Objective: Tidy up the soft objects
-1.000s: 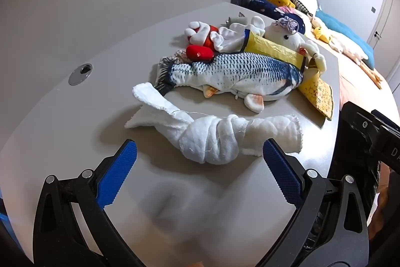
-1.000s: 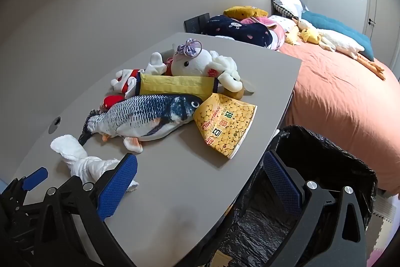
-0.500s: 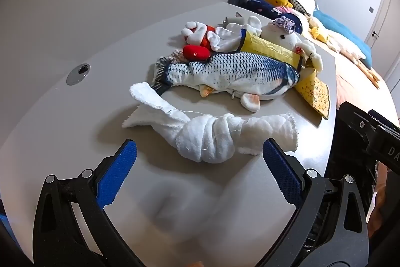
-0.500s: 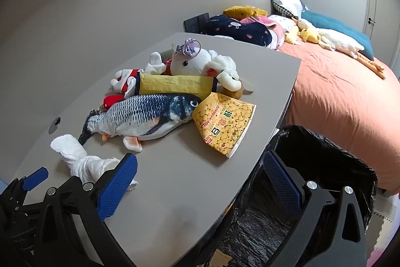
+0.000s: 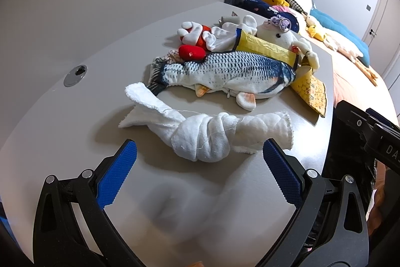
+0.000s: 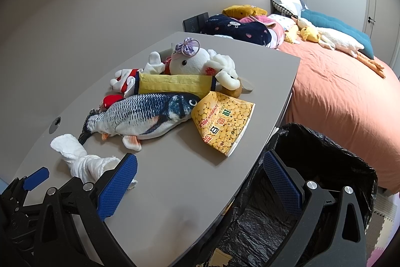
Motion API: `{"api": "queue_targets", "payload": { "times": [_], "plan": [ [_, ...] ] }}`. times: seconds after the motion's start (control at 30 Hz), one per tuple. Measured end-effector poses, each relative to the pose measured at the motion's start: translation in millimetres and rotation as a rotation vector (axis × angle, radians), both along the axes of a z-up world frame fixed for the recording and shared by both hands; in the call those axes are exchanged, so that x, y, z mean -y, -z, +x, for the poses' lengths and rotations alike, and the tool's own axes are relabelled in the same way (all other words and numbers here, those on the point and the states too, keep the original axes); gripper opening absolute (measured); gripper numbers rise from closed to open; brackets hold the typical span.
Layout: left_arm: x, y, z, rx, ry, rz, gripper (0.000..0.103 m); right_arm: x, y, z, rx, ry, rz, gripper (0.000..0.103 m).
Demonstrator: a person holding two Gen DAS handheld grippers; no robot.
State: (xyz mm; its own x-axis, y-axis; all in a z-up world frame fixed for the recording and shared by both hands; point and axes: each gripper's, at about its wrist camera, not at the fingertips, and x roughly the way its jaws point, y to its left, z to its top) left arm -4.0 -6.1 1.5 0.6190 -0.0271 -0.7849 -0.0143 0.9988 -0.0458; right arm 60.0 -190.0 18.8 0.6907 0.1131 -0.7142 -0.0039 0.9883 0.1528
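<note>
Plainly, with both the left gripper (image 5: 198,162) and right gripper (image 6: 200,178) held wide apart and empty, the knotted towel (image 5: 207,134) lying near on the table (image 5: 75,117) could be pinched by one loose end and dragged against the fish (image 5: 225,72).

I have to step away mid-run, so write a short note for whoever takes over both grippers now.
Left gripper: jaws open, empty, just short of the knotted white towel.
Right gripper: jaws open, empty, over the table edge and the black-lined bin.
Fish plush, yellow pouch, yellow roll and white bunny lie piled on the table.
Done: nothing visibly sorted.
Left: everything, likely the towel first.
</note>
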Motion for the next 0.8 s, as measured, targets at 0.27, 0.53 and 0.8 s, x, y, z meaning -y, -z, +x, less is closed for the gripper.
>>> {"api": "queue_targets", "payload": {
  "times": [0.27, 0.53, 0.8],
  "plan": [
    [0.7, -2.0, 0.1, -0.002, 0.005, -0.005, 0.097, 0.8, -0.5, -0.3, 0.000, 0.000, 0.000, 0.100],
    [1.7, -2.9, -0.1, -0.002, 0.012, -0.006, 0.097, 1.8, -0.4, -2.2, -0.002, 0.000, 0.001, 0.100],
    [4.8, -1.6, -0.5, -0.001, 0.023, -0.001, 0.097, 1.1, -1.1, -1.3, -0.002, 0.000, 0.000, 0.100]
  ]
}}
